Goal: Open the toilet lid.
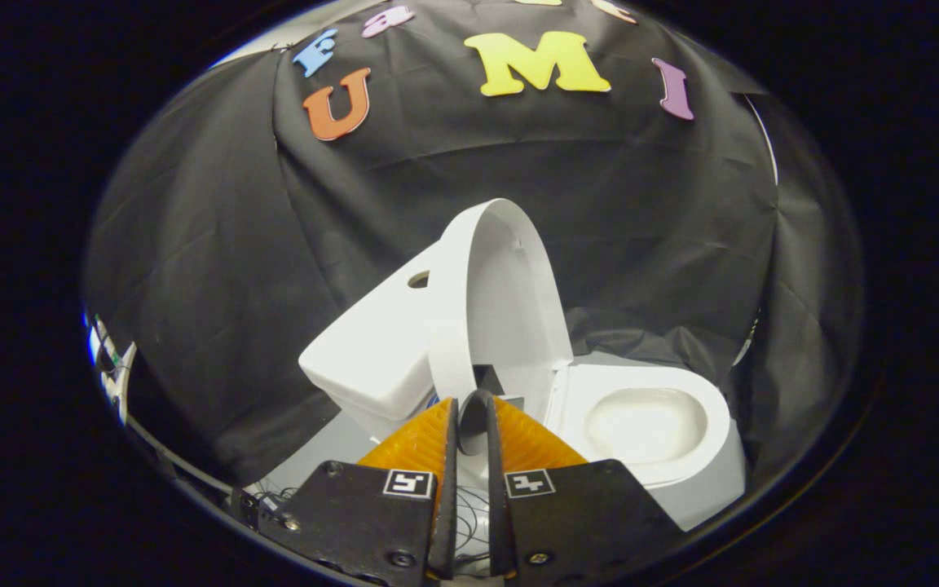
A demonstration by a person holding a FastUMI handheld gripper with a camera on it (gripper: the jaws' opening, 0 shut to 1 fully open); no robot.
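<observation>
The lid [502,302] is seen raised upright, just ahead of the gripper [473,408], leaning back toward the tank [372,350], with the bowl [645,424] and seat exposed to the right of the fingers. The fingers are drawn almost together, tips near touching, with a narrow gap between them; nothing is seen gripped, and the lid's lower edge lies just beyond the tips, though contact cannot be made out. The opening step is judged to be nearly or fully done. What remains would be for the lid to be left resting against the tank and the gripper drawn clear without the lid being pulled forward. No brand or readable label is found on the toilet; square coded markers are borne on the gripper.
</observation>
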